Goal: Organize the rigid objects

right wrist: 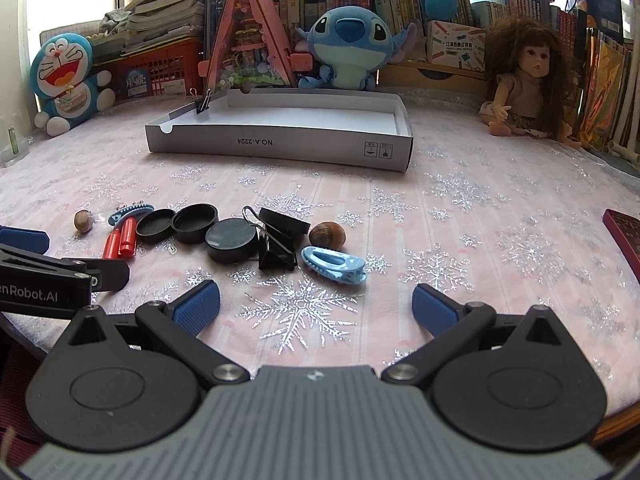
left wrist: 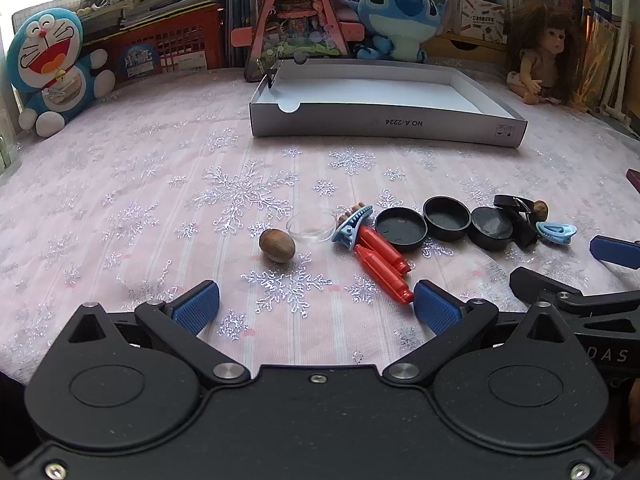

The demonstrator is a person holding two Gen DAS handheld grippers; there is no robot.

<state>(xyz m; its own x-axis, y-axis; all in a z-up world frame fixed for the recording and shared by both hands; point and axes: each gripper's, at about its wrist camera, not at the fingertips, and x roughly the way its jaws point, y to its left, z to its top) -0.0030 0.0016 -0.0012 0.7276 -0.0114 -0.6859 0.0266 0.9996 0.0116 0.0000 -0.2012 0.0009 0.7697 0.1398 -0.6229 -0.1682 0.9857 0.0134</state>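
— So, from where you stand, what are the tongs doing?

— Both are spread wide and carry nothing. The left gripper [left wrist: 316, 304] hangs low over the snowflake cloth [left wrist: 160, 200], its blue pads [left wrist: 198, 306] well apart and touching no item.

— What lies ahead of it?

— Going left to right: a brown nut [left wrist: 277, 245] sits alone, then a clear round dish [left wrist: 309, 226], then a blue hair clip [left wrist: 352, 226] resting against two red markers [left wrist: 382, 262]. One marker tip ends just beside the left gripper's right pad. After that come three black round lids [left wrist: 401, 229], touching one another in a row, then black binder clips [right wrist: 280, 242], a second nut [right wrist: 327, 235] and a second blue hair clip [right wrist: 334, 264].

— And the right gripper?

— The right gripper [right wrist: 316, 304] is just as widely parted, empty, hovering over a big silver snowflake near that second hair clip, with a gap between them.

— Where is the box?

— The white cardboard tray [left wrist: 384, 126] stands farther back on the cloth, well apart from the row of items, with one binder clip [right wrist: 204, 104] pinched on its left wall.
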